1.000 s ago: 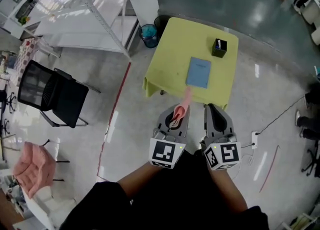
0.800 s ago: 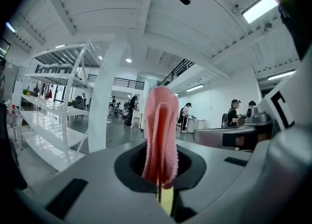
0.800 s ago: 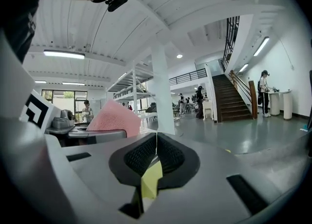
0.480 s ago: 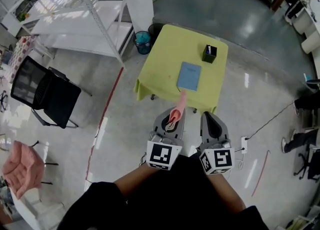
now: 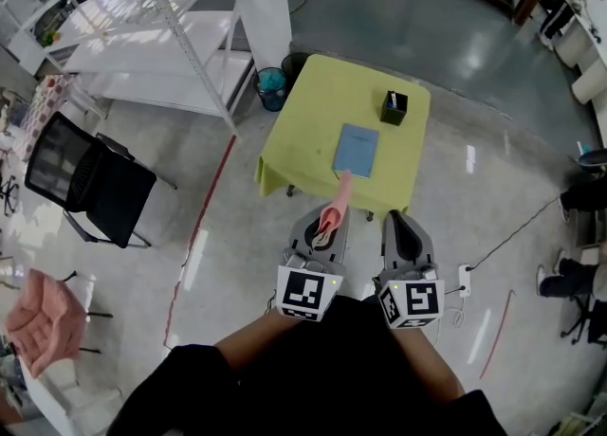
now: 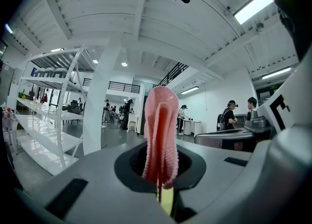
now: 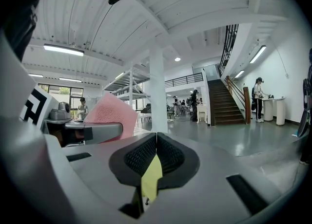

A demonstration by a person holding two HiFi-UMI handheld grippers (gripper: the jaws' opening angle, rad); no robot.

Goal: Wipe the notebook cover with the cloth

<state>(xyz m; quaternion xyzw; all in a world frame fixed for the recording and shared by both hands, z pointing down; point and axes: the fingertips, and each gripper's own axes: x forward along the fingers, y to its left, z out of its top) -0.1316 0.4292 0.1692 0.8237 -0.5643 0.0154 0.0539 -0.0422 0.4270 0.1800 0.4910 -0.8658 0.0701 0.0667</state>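
**Table** (image 5: 313, 112), yellow-green cover. It is seen ahead of both grippers and well apart from them. No wiping is judged to have begun.

**Notebook** (image 5: 356, 150), blue. It is laid flat on the table towards the near edge and is held by nothing. Risk: it may be dragged along by the stroke, or pushed off the edge, if it is not pinned.

**Left gripper** (image 6: 160, 169). The jaws are clamped on the lower end of the cloth.

**Right gripper** (image 7: 156, 157). The jaws are closed together and nothing is held between them.

**Cloth** (image 6: 161, 130), pink. It is folded and stands free above the jaws. Risk: it may be pulled out under pressure, or only a narrow fold may be brought onto the cover.

**Black holder** (image 5: 394, 107). It is set beyond the notebook on the table. Risk: it may be knocked by an overlong stroke.
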